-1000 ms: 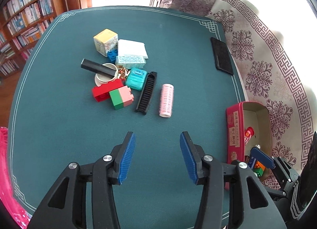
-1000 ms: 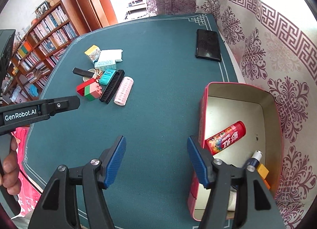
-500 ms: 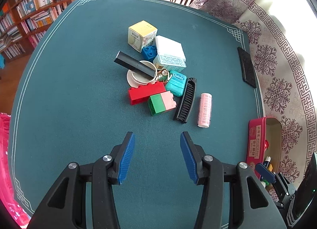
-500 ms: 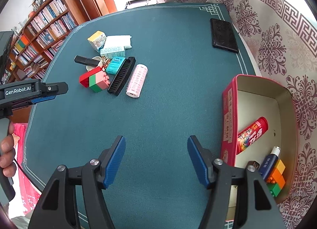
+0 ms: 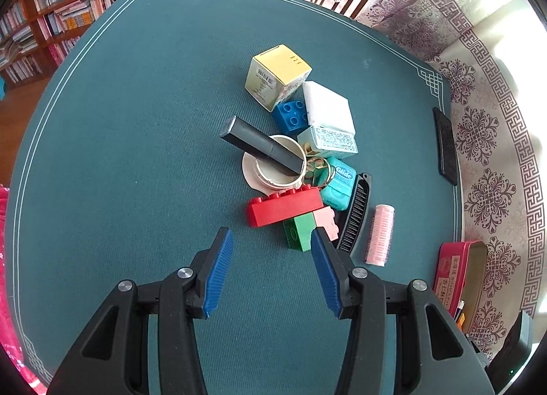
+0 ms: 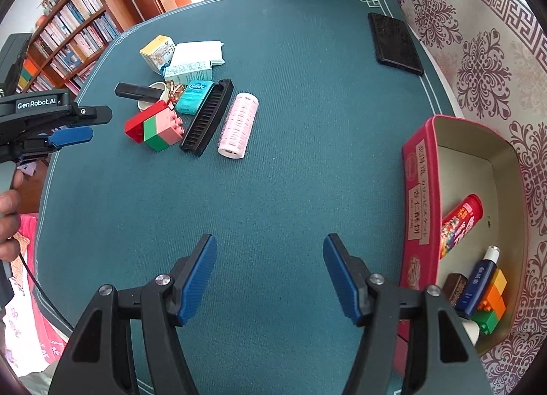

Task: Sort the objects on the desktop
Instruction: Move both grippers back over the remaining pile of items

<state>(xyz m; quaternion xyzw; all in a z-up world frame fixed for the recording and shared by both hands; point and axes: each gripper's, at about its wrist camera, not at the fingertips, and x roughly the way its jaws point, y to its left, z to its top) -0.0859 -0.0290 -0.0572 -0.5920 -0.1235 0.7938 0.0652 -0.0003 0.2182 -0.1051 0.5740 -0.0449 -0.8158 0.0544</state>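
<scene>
While my left tool (image 5: pixel 271 268) hangs wide and empty just short of the red brick (image 5: pixel 285 207), that brick lies with its long axis crosswise to the fingers. My right tool (image 6: pixel 270 275) gapes wide over bare surface (image 6: pixel 290 172), beside the red tin (image 6: pixel 418 196).

A green mat (image 6: pixel 290 189) with a white border covers the worktop. Bookshelves (image 5: pixel 61 8) packed with books stand past its far left edge (wooden ones), and a patterned purple-and-cream cloth (image 6: pixel 485 63) runs along the right side.
</scene>
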